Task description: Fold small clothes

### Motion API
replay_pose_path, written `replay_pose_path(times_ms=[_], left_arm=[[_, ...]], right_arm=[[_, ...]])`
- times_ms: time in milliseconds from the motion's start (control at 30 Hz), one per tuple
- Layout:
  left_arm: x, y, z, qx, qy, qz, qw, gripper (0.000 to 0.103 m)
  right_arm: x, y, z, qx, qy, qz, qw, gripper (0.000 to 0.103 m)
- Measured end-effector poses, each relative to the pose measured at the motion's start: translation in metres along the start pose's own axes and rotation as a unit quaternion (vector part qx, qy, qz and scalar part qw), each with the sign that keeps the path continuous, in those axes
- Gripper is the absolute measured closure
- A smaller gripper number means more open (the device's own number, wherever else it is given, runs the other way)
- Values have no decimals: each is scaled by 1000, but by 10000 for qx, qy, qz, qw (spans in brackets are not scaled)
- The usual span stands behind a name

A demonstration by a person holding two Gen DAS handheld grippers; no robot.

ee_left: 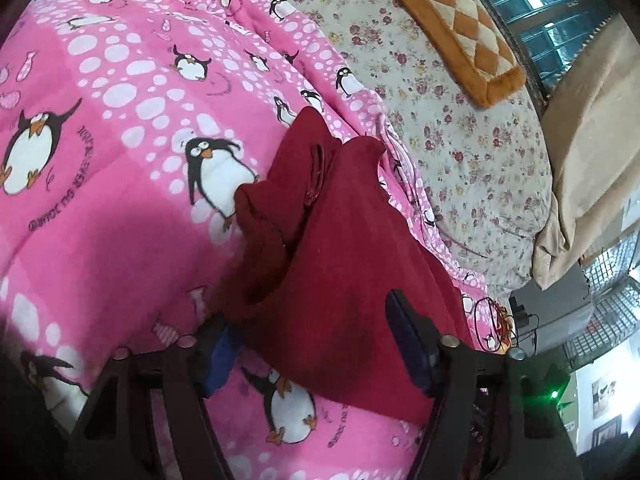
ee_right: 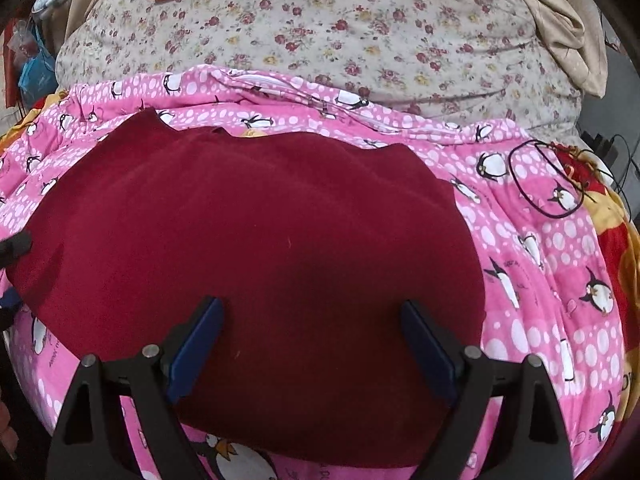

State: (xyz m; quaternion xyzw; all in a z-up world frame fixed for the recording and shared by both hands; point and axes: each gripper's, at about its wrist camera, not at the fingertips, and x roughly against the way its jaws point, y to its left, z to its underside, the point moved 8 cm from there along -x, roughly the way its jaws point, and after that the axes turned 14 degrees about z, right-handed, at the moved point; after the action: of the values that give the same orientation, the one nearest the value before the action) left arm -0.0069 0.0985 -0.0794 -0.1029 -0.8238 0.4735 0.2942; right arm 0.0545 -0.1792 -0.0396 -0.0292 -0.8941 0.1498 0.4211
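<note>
A dark red garment [ee_right: 256,240] lies spread on a pink penguin-print quilt [ee_right: 532,292]. In the left wrist view the garment [ee_left: 344,264] shows a bunched, rolled edge on its left side. My left gripper [ee_left: 312,320] is open, its jaws wide apart with the garment's near edge between them. My right gripper [ee_right: 312,316] is open just above the garment's near part, one finger on each side. The left gripper's black tip [ee_right: 14,246] shows at the left edge of the right wrist view, at the garment's side.
A floral bedsheet [ee_right: 340,32] lies beyond the quilt, with an orange patchwork cushion [ee_left: 460,28] on it. A beige cloth [ee_left: 588,160] hangs at the right. A black cable loop [ee_right: 544,180] lies on the quilt's right side. A grey box [ee_left: 552,312] stands beside the bed.
</note>
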Motion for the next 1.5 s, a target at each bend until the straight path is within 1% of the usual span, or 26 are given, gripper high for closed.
replay_pose_path(times_ms=[33, 67, 100, 133, 200, 267, 333, 400, 433, 533, 600, 633, 667, 700, 733, 767, 833, 933, 1000, 1133, 1233, 1333, 1367, 1433, 1467, 1500], left_arm=[[-1, -2, -2, -21, 43, -84, 10000, 80], [0, -1, -6, -64, 78, -308, 9995, 93], [1, -1, -9, -87, 55, -431, 9990, 98], [3, -2, -13, -126, -23, -563, 9983, 99], [7, 0, -16, -205, -74, -682, 9974, 102], [8, 1, -13, -329, -84, -750, 9966, 102], [9, 3, -10, -582, -98, -846, 9947, 103], [11, 2, -8, -818, -98, -912, 9924, 103], [12, 1, -7, -905, -96, -922, 9916, 103], [14, -1, -7, -990, -103, -875, 9912, 103], [14, -2, -7, -1056, -92, -844, 9908, 103], [14, -4, -6, -1168, -99, -859, 9894, 103], [13, -6, -6, -1274, -89, -875, 9879, 103], [13, -10, -6, -1422, -97, -909, 9856, 103], [12, -14, -6, -1609, -106, -970, 9821, 103], [10, -19, -5, -1758, -106, -976, 9795, 103], [8, -28, -6, -1999, -120, -961, 9750, 103], [8, -43, -7, -2335, -170, -843, 9685, 103], [7, -49, -8, -2452, -188, -766, 9663, 103], [5, -60, -8, -2603, -150, -584, 9636, 103], [5, -65, -7, -2666, -122, -487, 9625, 103], [6, -70, -5, -2754, -141, -423, 9603, 103], [6, -71, -5, -2770, -143, -404, 9599, 103], [6, -74, -4, -2794, -149, -357, 9594, 103], [7, -74, -5, -2810, -164, -346, 9590, 103], [7, -75, -4, -2817, -170, -323, 9588, 103]], right_arm=[[0, 0, 0, -9, -4, 2, 10000, 10], [0, 0, 0, -11, -6, 3, 10000, 10], [0, 0, 0, 1, -12, 4, 10000, 10], [1, 0, 0, 7, -29, 1, 10000, 10], [4, -3, -4, -24, -120, -49, 9999, 11], [21, -11, -21, -277, -531, -251, 9979, 11], [37, -12, -43, -466, -799, -688, 9933, 11], [49, 5, -67, -296, -798, -1232, 9887, 11], [55, 25, -82, -67, -684, -1712, 9828, 11], [62, 77, -114, 315, -395, -2651, 9629, 11], [54, 111, -133, 349, -68, -2907, 9562, 11], [45, 128, -143, 307, 154, -3032, 9523, 11], [37, 143, -149, 243, 407, -3221, 9455, 11], [28, 160, -152, 182, 731, -3452, 9355, 11], [15, 180, -155, 145, 1198, -3673, 9222, 11], [5, 192, -156, 160, 1470, -3678, 9181, 11], [-11, 209, -156, 225, 1756, -3472, 9209, 11], [-26, 228, -157, 348, 1993, -3232, 9245, 11], [-32, 240, -155, 594, 2144, -3016, 9271, 11], [-35, 264, -158, 1110, 2243, -2673, 9305, 11], [-40, 279, -156, 1686, 2214, -2187, 9353, 11], [-47, 287, -153, 2260, 2139, -1560, 9375, 12], [-49, 288, -153, 2399, 2121, -1395, 9370, 16], [-54, 286, -153, 2535, 2121, -1144, 9368, 29], [-57, 284, -153, 2606, 2115, -1022, 9364, 43], [-59, 281, -154, 2597, 2130, -1011, 9365, 59]])
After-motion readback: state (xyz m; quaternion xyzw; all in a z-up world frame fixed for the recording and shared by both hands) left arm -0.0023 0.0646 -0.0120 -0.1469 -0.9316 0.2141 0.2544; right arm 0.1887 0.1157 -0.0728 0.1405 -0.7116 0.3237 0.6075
